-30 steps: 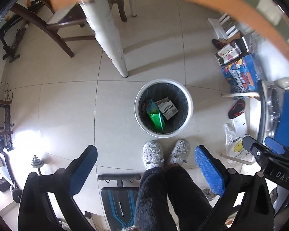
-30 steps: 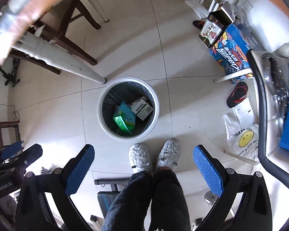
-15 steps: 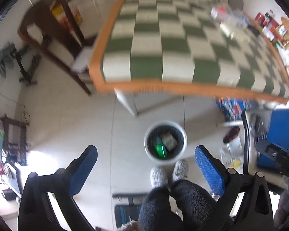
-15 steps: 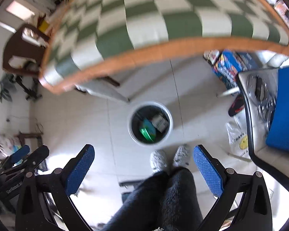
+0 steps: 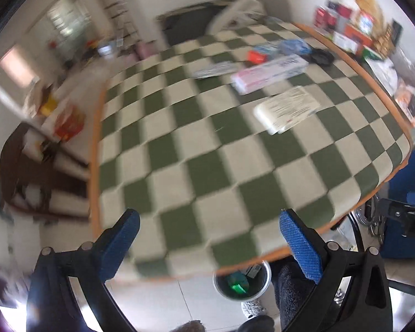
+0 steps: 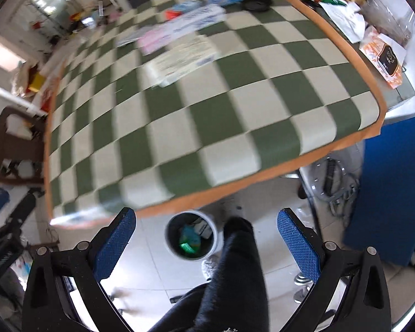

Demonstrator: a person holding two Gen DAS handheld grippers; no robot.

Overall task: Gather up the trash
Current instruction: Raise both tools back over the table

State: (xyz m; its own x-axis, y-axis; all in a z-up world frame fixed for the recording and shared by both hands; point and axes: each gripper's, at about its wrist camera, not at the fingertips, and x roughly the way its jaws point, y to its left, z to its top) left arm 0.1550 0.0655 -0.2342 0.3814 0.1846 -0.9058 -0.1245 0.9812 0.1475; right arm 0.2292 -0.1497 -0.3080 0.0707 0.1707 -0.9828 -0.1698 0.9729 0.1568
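Observation:
Both grippers hang open and empty above the near edge of a green-and-white checked table [image 5: 207,171] [image 6: 235,110]. My left gripper [image 5: 207,238] and right gripper [image 6: 206,232] have blue pads spread wide. A white trash bin [image 5: 265,272] [image 6: 217,238] stands on the floor under the table edge, holding a green packet and a small box. On the table lie a white flat box [image 5: 287,109] [image 6: 182,61], a long pink-and-white box [image 5: 268,73] [image 6: 179,29], a red item [image 5: 256,56] and a blue wrapper [image 5: 293,45], all blurred.
A person's dark trouser legs [image 6: 229,276] and grey slippers [image 5: 251,308] are beside the bin. A blue chair [image 6: 390,188] stands on the right, a brown wooden chair [image 5: 36,174] on the left. Boxes and packets crowd the table's far right edge [image 5: 357,30].
Both grippers have risen and tilted up from looking down into the bin to looking across the tabletop. The bin has dropped to the lower edge of each view.

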